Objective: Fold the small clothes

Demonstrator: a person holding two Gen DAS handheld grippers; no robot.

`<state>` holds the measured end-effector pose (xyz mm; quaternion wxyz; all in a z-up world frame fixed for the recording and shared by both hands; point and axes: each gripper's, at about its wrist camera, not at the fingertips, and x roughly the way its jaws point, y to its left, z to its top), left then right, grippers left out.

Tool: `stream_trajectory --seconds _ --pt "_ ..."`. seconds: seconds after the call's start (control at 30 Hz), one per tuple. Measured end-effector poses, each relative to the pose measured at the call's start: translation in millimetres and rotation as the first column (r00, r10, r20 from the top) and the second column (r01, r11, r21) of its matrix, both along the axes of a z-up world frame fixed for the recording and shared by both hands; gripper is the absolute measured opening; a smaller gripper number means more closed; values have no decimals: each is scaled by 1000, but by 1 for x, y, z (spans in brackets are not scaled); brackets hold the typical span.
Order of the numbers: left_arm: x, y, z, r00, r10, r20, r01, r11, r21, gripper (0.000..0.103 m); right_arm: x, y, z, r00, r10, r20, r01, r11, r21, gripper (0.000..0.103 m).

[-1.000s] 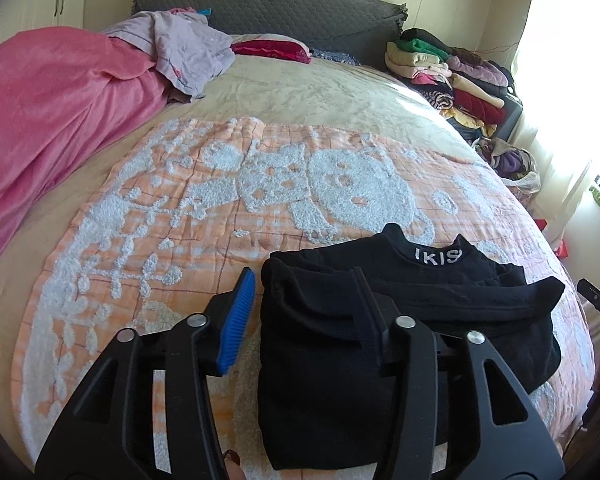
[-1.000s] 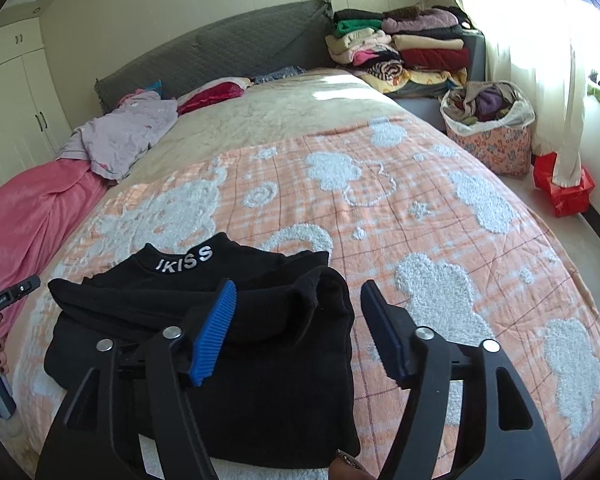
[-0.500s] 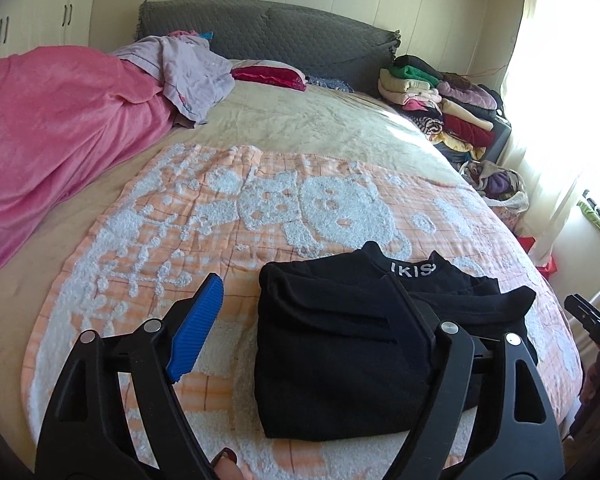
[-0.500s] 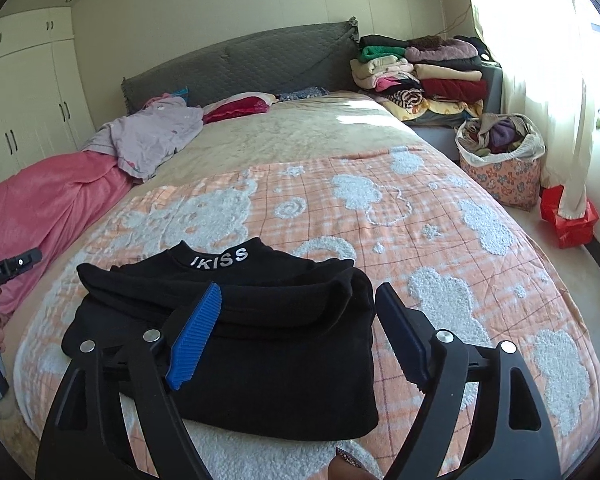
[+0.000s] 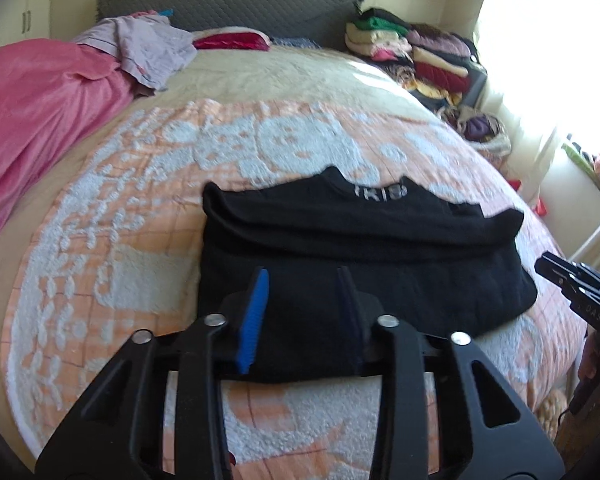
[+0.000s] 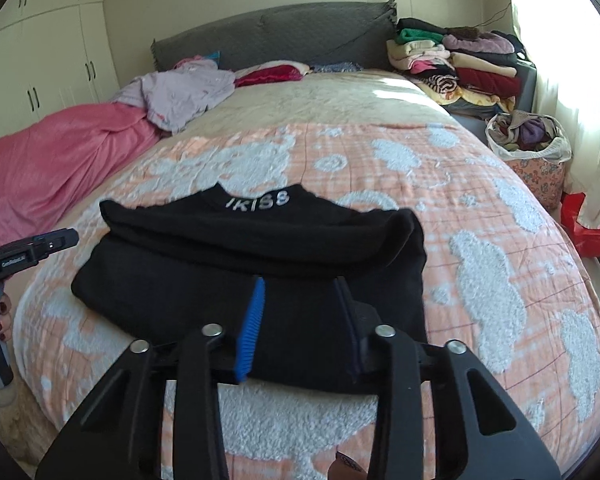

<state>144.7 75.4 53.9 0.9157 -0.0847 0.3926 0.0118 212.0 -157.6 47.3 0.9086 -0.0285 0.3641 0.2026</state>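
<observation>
A black garment (image 5: 360,248) with white collar lettering lies folded on the orange-and-white blanket (image 5: 140,208); it also shows in the right wrist view (image 6: 256,248). My left gripper (image 5: 304,276) is open, its jaws partly closed, empty, held above the garment's near left part. My right gripper (image 6: 300,284) is likewise open and empty above the garment's near right part. Each gripper shows at the other view's edge, the right one (image 5: 572,280) and the left one (image 6: 28,252).
A pink blanket (image 6: 60,148) and a lilac garment (image 6: 180,92) lie at the bed's far left. Folded clothes (image 6: 460,64) are stacked at the far right, with a full bag (image 6: 528,136) and a red box (image 6: 588,224) on the floor beside the bed.
Both grippers have pulled back and up from the garment and moved toward its middle. Their jaws have narrowed from wide open. The garment lies flat, released.
</observation>
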Motion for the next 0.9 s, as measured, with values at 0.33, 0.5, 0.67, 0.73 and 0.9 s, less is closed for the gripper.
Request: stream_trajectory --seconds 0.33,0.5,0.67,0.73,0.9 --pt "22 -23 -36 997 -31 -71 36 996 82 21 18 9 -32 998 -28 -55 23 996 -84 28" --pt "41 -16 -51 995 3 -103 10 992 125 23 45 4 -57 993 -78 -88 63 985 -160 27" --pt "61 -9 -59 994 9 -113 6 991 134 26 68 7 -68 992 -75 -101 59 986 -157 26" --pt "68 -8 -59 993 9 -115 7 990 139 27 76 10 -68 992 -75 -100 59 986 -153 26" --pt "84 -6 -60 993 7 -116 10 990 139 28 98 16 -67 991 -87 -103 71 986 -151 26"
